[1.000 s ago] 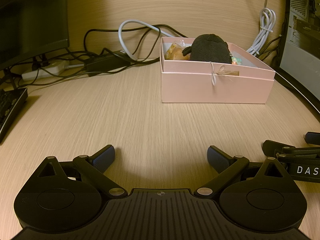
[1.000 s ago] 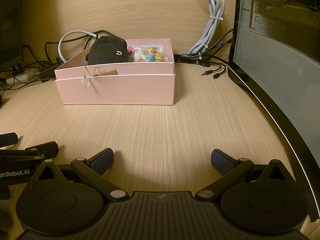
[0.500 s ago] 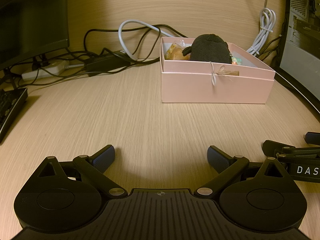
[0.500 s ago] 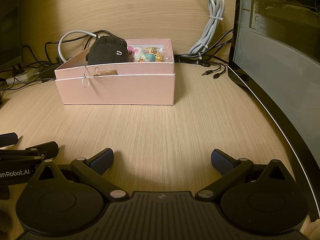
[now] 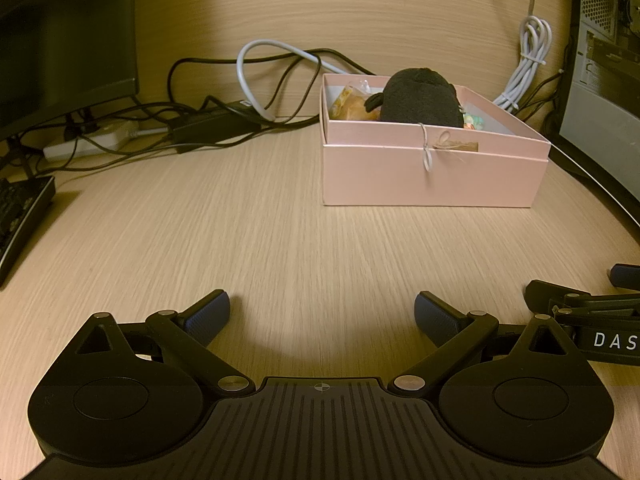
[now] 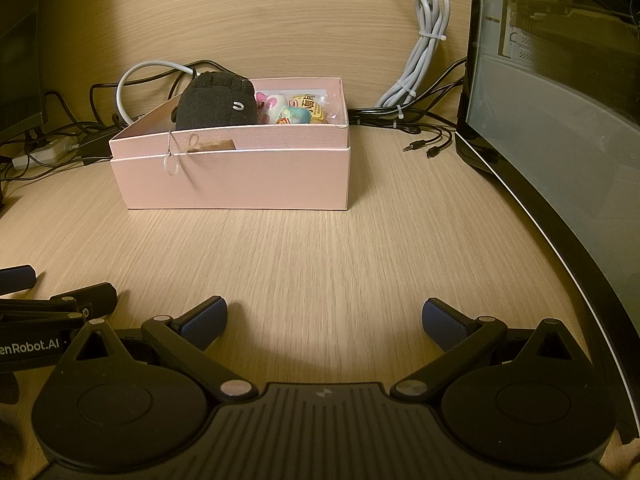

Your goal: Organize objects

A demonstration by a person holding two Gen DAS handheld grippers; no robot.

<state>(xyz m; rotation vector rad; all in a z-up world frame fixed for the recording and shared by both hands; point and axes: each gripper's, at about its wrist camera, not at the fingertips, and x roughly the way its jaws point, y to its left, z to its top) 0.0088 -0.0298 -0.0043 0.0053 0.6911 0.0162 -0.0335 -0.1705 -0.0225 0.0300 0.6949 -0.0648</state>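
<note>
Above desk (image 5: 280, 240): both claws (image 5: 322, 314) agape

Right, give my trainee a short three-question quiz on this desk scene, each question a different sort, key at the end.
1. True or false: the left gripper is shut on the black plush toy.
2. Multiple choice: where does the black plush toy lie? A) on the bare desk; B) in the pink box; C) between the right gripper's fingers.
3. Fill in: the bundled grey cable hangs against the ____ behind the box.

Key
1. False: both the left gripper and the right gripper are open and hold nothing.
2. B
3. Wooden back panel
</note>
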